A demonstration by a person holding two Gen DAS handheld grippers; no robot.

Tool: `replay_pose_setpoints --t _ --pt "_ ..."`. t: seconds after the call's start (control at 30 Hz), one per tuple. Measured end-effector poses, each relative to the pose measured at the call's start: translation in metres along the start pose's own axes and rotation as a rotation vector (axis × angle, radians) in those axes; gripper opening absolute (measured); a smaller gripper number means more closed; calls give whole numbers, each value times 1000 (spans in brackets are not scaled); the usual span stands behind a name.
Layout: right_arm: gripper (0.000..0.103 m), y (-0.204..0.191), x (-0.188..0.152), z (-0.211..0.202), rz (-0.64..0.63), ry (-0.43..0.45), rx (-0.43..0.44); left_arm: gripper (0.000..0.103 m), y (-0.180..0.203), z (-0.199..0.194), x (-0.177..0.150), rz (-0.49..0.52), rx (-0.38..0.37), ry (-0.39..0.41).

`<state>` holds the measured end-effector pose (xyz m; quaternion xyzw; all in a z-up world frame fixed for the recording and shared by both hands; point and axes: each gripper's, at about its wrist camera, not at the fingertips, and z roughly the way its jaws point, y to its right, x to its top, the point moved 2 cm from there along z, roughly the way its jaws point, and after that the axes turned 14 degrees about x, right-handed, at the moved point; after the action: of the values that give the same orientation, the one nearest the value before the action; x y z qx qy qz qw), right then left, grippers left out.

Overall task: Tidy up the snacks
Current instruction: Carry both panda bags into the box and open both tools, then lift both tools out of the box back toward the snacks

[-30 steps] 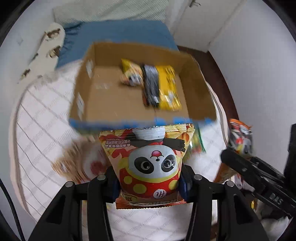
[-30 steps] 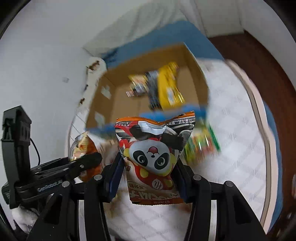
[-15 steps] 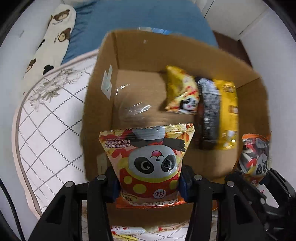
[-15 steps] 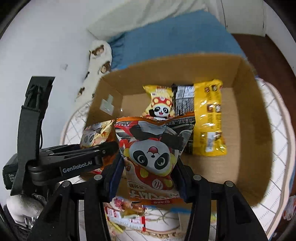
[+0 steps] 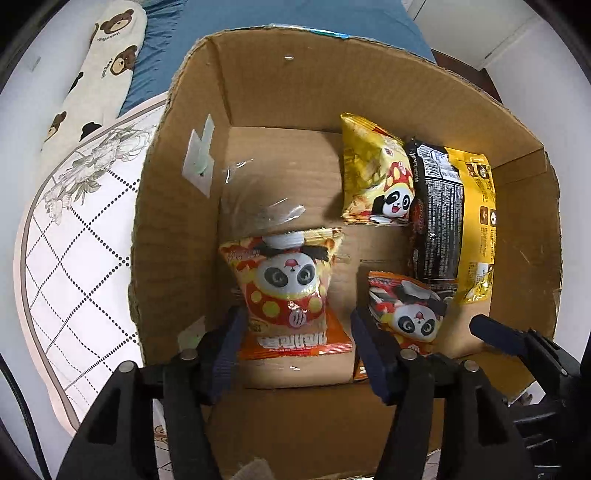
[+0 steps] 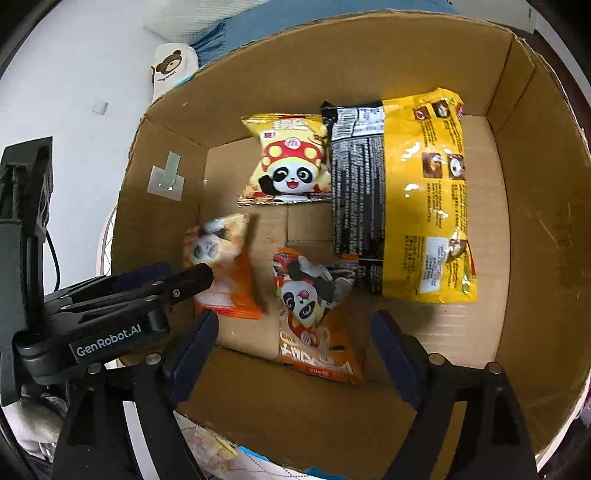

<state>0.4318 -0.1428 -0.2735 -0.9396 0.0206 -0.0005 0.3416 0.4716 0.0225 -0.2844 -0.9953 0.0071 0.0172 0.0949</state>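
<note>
An open cardboard box (image 5: 177,206) (image 6: 539,229) holds several snack bags. My left gripper (image 5: 299,350) is open above an orange panda bag (image 5: 288,291) that lies on the box floor, also in the right wrist view (image 6: 221,273). My right gripper (image 6: 295,350) is open above a second orange panda bag (image 6: 314,314), which also shows in the left wrist view (image 5: 410,314). Neither bag is gripped. A yellow panda bag (image 5: 376,177) (image 6: 291,162) and a large yellow-and-black packet (image 5: 454,218) (image 6: 402,199) lie at the far side.
The box stands on a white quilted bed cover (image 5: 74,236). A bear-print pillow (image 5: 96,70) and a blue blanket (image 5: 280,14) lie beyond it. More snack wrappers (image 6: 221,450) lie outside the box's near wall.
Both grippers moved in over the box and opened. Each orange panda bag left its jaws and now lies on the box floor.
</note>
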Motion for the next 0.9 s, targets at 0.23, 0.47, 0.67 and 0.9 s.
replay_pose_setpoints --t 0.23,0.47,0.67,0.9 --pt "87 1 -8 -18 -26 44 -54 66 0 -16 -5 -13 -12 13" --pt "87 1 -28 -46 -60 110 -130 66 -6 -52 -29 -38 14 115" --pt "87 -7 -49 -68 -92 164 -167 66 -12 -79 -58 -35 41 212" --pt "87 -37 -76 -101 -191 258 -241 66 -20 -112 -95 -60 46 338"
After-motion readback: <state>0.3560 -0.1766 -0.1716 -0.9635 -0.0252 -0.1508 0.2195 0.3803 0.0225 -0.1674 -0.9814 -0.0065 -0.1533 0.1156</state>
